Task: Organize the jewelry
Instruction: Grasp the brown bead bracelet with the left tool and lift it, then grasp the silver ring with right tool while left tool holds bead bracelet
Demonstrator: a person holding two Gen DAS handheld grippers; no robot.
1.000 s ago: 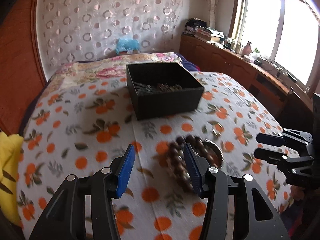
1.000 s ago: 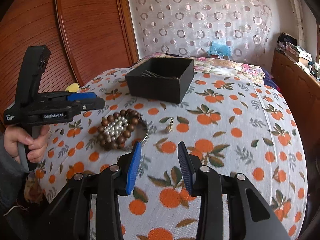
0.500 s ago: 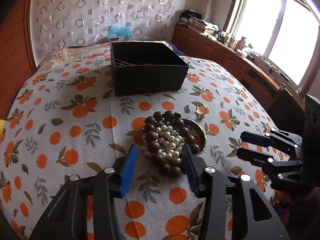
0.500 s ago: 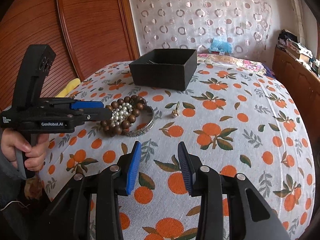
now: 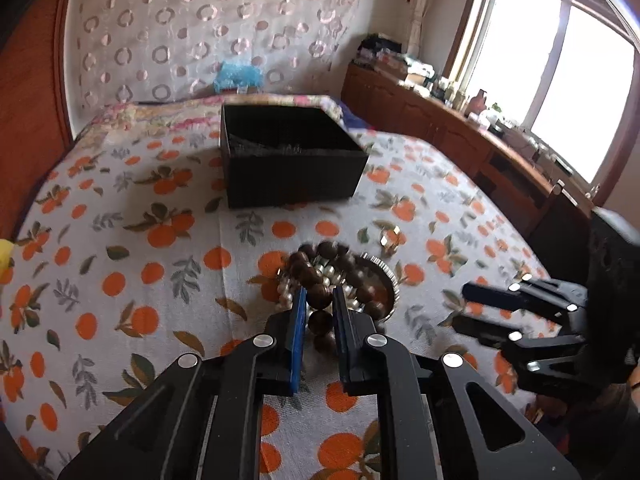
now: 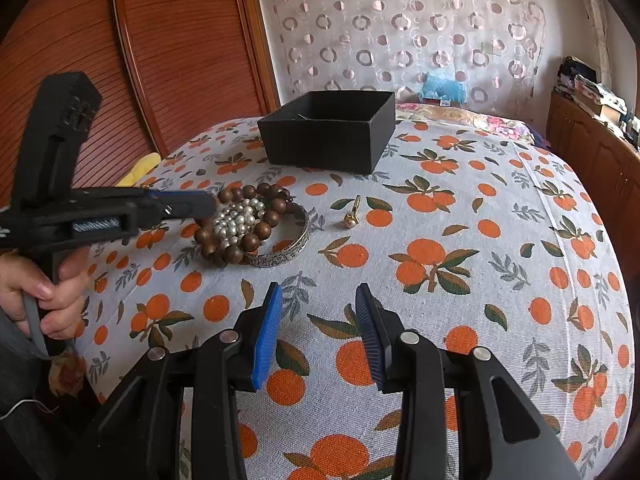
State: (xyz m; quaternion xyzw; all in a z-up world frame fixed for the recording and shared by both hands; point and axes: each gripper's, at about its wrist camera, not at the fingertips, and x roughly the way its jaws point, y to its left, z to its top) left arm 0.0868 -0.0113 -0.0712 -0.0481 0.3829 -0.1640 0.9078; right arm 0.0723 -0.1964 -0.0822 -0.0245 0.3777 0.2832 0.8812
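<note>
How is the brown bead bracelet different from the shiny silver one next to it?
The brown bead bracelet is a string of round dark wooden-looking balls; the silver bangle is one stiff, flat band with patterned engraving. The left gripper is closing on the bead bracelet, with a bead between its pads; nothing grips the bangle. The bead bracelet lies partly over the bangle. Both are rings, lying on the orange-print cloth.

Brown bead bracelet (image 6: 256,224) w/ pearls (image 6: 234,222) piled on silver bangle (image 6: 294,242); black box (image 6: 328,138) behind.
</note>
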